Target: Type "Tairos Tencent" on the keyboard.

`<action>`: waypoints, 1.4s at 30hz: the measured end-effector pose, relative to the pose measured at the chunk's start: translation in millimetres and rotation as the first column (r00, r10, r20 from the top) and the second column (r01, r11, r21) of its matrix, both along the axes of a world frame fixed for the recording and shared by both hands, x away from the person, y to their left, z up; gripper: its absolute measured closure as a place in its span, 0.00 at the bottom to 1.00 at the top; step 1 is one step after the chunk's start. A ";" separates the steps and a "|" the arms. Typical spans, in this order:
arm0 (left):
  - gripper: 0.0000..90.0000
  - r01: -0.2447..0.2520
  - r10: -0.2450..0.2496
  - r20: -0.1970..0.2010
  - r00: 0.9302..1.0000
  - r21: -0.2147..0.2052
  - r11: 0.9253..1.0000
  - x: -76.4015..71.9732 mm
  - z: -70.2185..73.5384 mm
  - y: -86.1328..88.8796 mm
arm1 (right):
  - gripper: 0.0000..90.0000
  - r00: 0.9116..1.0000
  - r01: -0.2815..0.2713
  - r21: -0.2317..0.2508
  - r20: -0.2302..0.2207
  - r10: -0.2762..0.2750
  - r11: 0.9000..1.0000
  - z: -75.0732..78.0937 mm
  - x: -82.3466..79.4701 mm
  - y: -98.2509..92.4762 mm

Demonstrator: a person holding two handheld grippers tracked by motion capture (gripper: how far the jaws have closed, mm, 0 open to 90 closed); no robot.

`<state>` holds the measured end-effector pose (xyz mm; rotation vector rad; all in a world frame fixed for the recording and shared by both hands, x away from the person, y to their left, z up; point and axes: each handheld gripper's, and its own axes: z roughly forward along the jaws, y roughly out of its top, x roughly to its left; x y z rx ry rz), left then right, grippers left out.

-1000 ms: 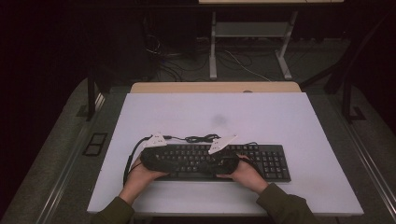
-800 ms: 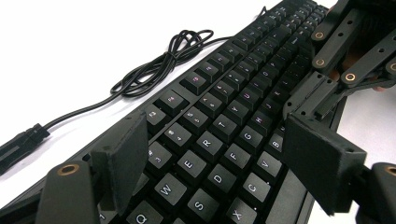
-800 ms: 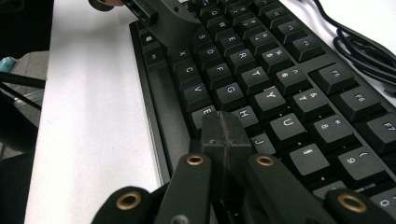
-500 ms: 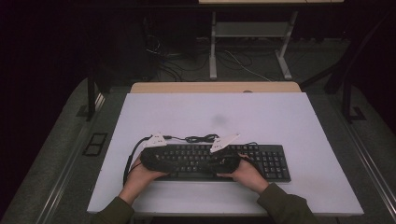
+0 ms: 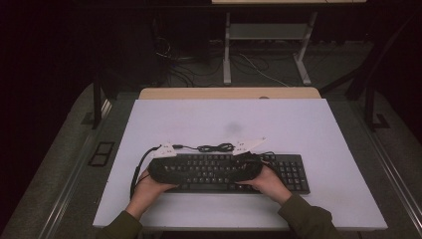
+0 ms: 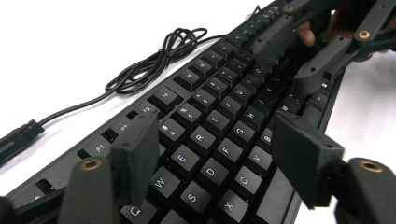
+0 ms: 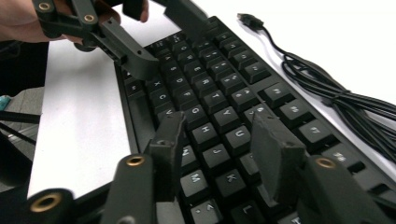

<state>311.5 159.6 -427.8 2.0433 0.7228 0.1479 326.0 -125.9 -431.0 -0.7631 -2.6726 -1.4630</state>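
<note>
A black keyboard [image 5: 291, 172] lies on the white table [image 5: 224, 119] near its front edge, its black cable [image 5: 214, 148] bunched just behind it. My left gripper [image 5: 161, 169] hovers over the keyboard's left end. Its jaws [image 6: 219, 158] stand apart above the letter keys and have just been closing a little, gripping nothing. My right gripper [image 5: 249, 167] is over the keyboard's middle. Its jaws [image 7: 222, 154] have just been opening and stand above the H and J keys, holding nothing. Each gripper view also shows the other gripper farther along the keys [image 6: 299, 56] [image 7: 163, 39].
The cable's plug [image 6: 18, 135] rests loose on the table behind the keyboard's left end. A wooden tabletop [image 5: 229, 93] adjoins the far edge. Beyond it are a metal stand [image 5: 266, 35] and floor cables in the dark.
</note>
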 end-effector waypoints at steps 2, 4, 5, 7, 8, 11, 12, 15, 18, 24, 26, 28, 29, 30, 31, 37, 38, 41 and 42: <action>0.40 0.006 -0.006 0.000 1.000 0.000 1.000 -0.4 0.4 0.3 | 0.55 1.000 0.008 0.004 0.006 -0.008 1.000 0.1 0.9 -2.2; 0.44 0.011 -0.011 -0.001 1.000 -0.002 1.000 -1.3 0.9 0.5 | 0.52 1.000 0.016 0.004 0.008 -0.016 1.000 0.2 1.6 -3.8; 0.47 0.013 -0.013 -0.003 1.000 -0.003 1.000 -1.6 1.1 0.6 | 0.51 1.000 0.019 0.005 0.006 -0.019 1.000 0.2 1.8 -4.4; 0.52 0.022 -0.022 -0.005 1.000 -0.003 1.000 -2.1 1.4 0.8 | 0.48 1.000 0.024 0.008 0.008 -0.024 1.000 -0.1 2.5 -5.3; 0.55 0.027 -0.027 -0.006 1.000 -0.002 1.000 -2.3 1.4 0.9 | 0.47 1.000 0.029 0.008 0.003 -0.029 1.000 -0.2 2.6 -5.5; 0.64 0.039 -0.039 -0.013 0.999 0.000 0.999 -3.2 1.1 0.7 | 0.44 0.999 0.036 0.008 0.007 -0.036 0.999 -1.0 3.8 -6.9; 0.67 0.044 -0.044 -0.019 0.999 0.000 0.999 -3.3 1.0 0.9 | 0.43 0.999 0.037 0.007 0.007 -0.037 0.999 -1.2 4.1 -7.3; 0.76 0.064 -0.063 -0.024 0.998 0.012 0.998 -4.2 0.8 0.2 | 0.42 0.999 0.047 0.009 0.004 -0.047 0.999 -1.0 4.9 -8.8; 0.84 0.081 -0.080 -0.028 0.996 0.021 0.997 -5.1 0.8 -1.1 | 0.41 0.999 0.052 0.010 0.004 -0.052 0.999 -1.0 5.5 -9.8; 0.99 0.114 -0.112 -0.038 0.993 0.031 0.993 -5.9 0.8 -2.3 | 0.40 0.998 0.055 0.012 0.008 -0.055 0.998 -1.3 6.1 -10.8; 0.99 0.121 -0.119 -0.049 0.992 0.032 0.992 -6.1 -0.2 -3.5 | 0.39 0.998 0.056 0.014 0.008 -0.056 0.998 -1.2 6.3 -11.1; 0.99 0.131 -0.128 -0.052 0.990 0.042 0.991 -5.9 -0.9 -4.4 | 0.39 0.998 0.058 0.014 0.009 -0.058 0.998 -0.9 6.4 -11.4; 0.99 0.129 -0.127 -0.057 0.990 0.044 0.991 -6.4 -1.3 -5.2 | 0.39 0.998 0.060 0.015 0.009 -0.060 0.998 -0.7 6.5 -11.6; 0.99 0.134 -0.131 -0.057 0.990 0.051 0.990 -6.1 -2.0 -5.5 | 0.39 0.998 0.059 0.017 0.010 -0.059 0.998 -0.7 6.7 -11.8; 0.99 0.133 -0.130 -0.059 0.990 0.052 0.990 -6.3 -2.9 -6.2 | 0.39 0.998 0.060 0.016 0.010 -0.060 0.998 -0.6 6.7 -11.9; 0.99 0.139 -0.135 -0.070 0.988 0.068 0.988 -5.5 -5.5 -7.3 | 0.38 0.998 0.062 0.016 0.012 -0.062 0.998 -0.1 6.5 -12.3; 0.99 0.140 -0.135 -0.071 0.988 0.070 0.988 -5.5 -5.6 -7.5 | 0.38 0.998 0.062 0.017 0.013 -0.062 0.998 -0.1 6.7 -12.5; 0.99 0.142 -0.136 -0.074 0.988 0.074 0.987 -5.7 -6.2 -8.3 | 0.38 0.998 0.063 0.017 0.013 -0.064 0.998 -0.3 6.8 -12.5; 0.99 0.141 -0.135 -0.074 0.988 0.074 0.987 -5.8 -6.5 -8.9 | 0.38 0.998 0.062 0.016 0.013 -0.063 0.998 -0.3 6.8 -12.4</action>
